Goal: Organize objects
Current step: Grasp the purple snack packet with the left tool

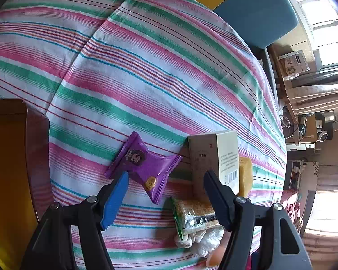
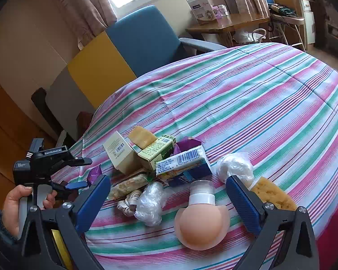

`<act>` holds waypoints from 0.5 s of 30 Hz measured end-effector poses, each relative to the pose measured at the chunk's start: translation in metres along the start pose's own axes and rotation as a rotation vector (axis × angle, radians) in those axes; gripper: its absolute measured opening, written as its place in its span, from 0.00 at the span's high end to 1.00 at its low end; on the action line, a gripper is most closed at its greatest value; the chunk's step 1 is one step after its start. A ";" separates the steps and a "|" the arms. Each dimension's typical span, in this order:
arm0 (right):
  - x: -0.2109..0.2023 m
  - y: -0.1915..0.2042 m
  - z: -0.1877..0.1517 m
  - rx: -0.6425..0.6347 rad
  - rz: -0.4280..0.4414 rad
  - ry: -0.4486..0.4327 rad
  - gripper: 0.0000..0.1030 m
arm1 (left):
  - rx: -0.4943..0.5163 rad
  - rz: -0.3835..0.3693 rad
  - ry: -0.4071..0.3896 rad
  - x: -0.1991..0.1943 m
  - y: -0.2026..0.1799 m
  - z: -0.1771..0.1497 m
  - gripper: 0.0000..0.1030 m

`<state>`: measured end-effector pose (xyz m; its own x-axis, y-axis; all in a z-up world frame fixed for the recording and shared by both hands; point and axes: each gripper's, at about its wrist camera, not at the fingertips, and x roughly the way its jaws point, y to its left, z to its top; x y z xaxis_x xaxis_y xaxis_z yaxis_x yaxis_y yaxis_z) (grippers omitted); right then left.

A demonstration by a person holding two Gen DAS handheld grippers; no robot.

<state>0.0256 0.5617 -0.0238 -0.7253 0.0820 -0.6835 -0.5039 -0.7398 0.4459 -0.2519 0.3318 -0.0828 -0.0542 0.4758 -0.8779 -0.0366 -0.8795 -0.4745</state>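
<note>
My left gripper (image 1: 166, 174) stands open over the striped tablecloth (image 1: 146, 78), and a purple snack packet (image 1: 144, 165) lies flat just ahead of its blue fingertips, untouched. To its right are a beige box (image 1: 214, 155), a yellow sponge (image 1: 245, 173) and a cracker packet (image 1: 196, 216). My right gripper (image 2: 166, 180) is open too, with a peach bulb-shaped bottle (image 2: 201, 222) lying on its side between its fingers, not pressed. In the right wrist view a hand (image 2: 15, 200) holds the left gripper (image 2: 83, 173) at the table's left edge, by the purple snack packet (image 2: 94, 173).
The cluster also holds a green box (image 2: 157, 150), a blue-white tissue pack (image 2: 184, 162), crumpled plastic (image 2: 149, 202), a white cord (image 2: 127, 202) and a porous sponge (image 2: 272, 193). A blue chair (image 2: 146, 36) and a wooden side table (image 2: 225, 25) stand beyond the table.
</note>
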 end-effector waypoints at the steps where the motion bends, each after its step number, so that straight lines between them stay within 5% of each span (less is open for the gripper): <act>1: 0.000 0.000 0.000 0.000 0.002 0.001 0.00 | -0.006 0.006 0.002 0.003 0.000 0.004 0.32; 4: 0.000 0.000 0.000 0.001 0.007 0.002 0.00 | -0.016 0.071 -0.004 0.010 0.001 0.013 0.33; 8: 0.003 -0.002 0.000 0.005 0.008 0.010 0.00 | 0.102 0.151 0.015 0.022 -0.010 0.013 0.38; 15: 0.002 -0.004 0.000 0.010 -0.003 0.003 0.00 | 0.361 0.246 -0.002 0.031 -0.022 -0.011 0.68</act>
<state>0.0260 0.5646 -0.0265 -0.7220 0.0824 -0.6870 -0.5109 -0.7331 0.4490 -0.2414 0.3658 -0.1001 -0.1069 0.2523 -0.9617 -0.3687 -0.9083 -0.1973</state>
